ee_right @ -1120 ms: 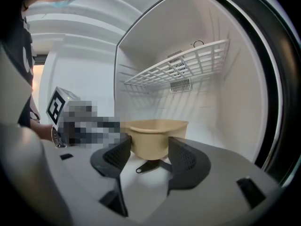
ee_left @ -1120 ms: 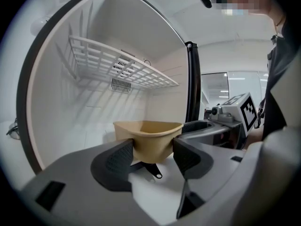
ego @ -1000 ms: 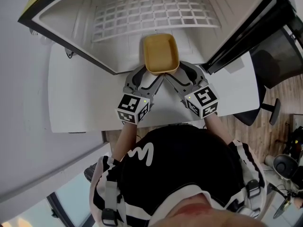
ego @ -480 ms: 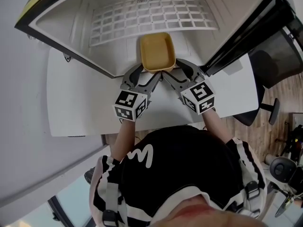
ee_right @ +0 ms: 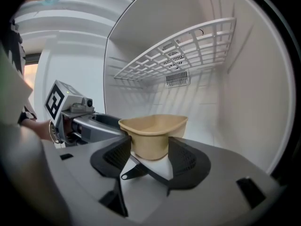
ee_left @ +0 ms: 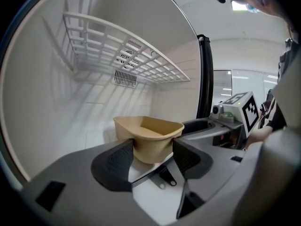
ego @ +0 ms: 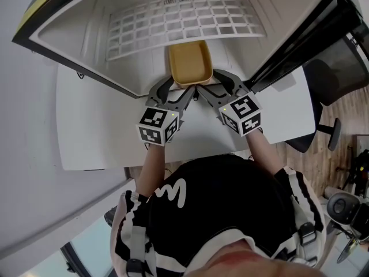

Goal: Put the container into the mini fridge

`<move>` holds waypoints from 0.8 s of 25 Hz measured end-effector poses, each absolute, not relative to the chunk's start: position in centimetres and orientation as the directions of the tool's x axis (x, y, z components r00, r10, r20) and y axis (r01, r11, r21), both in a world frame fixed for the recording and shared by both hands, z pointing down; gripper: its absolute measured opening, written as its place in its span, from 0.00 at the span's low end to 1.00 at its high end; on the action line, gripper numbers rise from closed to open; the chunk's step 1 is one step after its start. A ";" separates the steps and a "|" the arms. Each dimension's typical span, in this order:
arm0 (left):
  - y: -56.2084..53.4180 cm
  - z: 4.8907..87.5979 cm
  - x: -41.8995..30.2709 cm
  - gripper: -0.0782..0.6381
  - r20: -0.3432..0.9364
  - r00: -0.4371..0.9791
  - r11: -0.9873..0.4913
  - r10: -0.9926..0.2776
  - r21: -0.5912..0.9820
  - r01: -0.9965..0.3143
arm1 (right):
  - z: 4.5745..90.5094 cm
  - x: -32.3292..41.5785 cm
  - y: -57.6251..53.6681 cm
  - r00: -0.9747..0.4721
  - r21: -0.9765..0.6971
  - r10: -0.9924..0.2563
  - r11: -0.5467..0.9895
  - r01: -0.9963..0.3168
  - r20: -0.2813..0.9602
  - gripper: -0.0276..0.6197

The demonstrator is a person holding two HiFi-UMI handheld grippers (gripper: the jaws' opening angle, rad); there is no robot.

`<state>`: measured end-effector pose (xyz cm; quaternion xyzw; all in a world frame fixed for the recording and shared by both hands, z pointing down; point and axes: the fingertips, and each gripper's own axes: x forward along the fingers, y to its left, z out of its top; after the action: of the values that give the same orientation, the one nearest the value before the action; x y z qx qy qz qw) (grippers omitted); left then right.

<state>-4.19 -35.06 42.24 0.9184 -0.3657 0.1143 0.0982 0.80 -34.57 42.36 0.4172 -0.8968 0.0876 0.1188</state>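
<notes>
The tan open-top container [ego: 189, 63] hangs just inside the open mini fridge [ego: 81, 36], below its white wire shelf [ego: 184, 16]. My left gripper [ego: 174, 88] is shut on the container's near left corner and my right gripper [ego: 212, 85] on its near right corner. In the left gripper view the container [ee_left: 149, 134] is pinched between the dark pads of the left gripper [ee_left: 151, 155], with the other gripper's marker cube [ee_left: 244, 109] at right. The right gripper view shows the container [ee_right: 153, 134] clamped the same way in the right gripper [ee_right: 149, 155]. The container looks empty.
The fridge stands on a white table [ego: 92, 131], and its black-edged door [ego: 300, 36] is swung open to the right. A vent grille [ee_left: 124, 78] sits on the back wall under the shelf. A dark office chair [ego: 337, 77] stands at the right on a wooden floor.
Both grippers have carried the container forward, from the fridge's front edge to a little deeper inside under the wire shelf. Their hold on it is unchanged.
</notes>
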 end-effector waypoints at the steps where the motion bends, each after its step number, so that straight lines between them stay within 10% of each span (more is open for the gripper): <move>1: -35.1 42.2 -4.2 0.48 0.282 0.707 -0.713 -0.649 0.098 -0.694 | 42.4 0.8 -34.6 -0.624 -0.062 -0.726 0.637 -0.769 0.288 0.44; 20: -36.8 43.1 -4.1 0.48 0.337 0.704 -0.711 -0.625 0.127 -0.692 | 43.4 0.9 -36.4 -0.613 -0.060 -0.698 0.641 -0.765 0.370 0.44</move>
<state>-4.10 -36.84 43.09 0.9148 -0.3599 0.1359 0.1231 0.89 -36.41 43.43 0.4102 -0.8918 0.1064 0.1583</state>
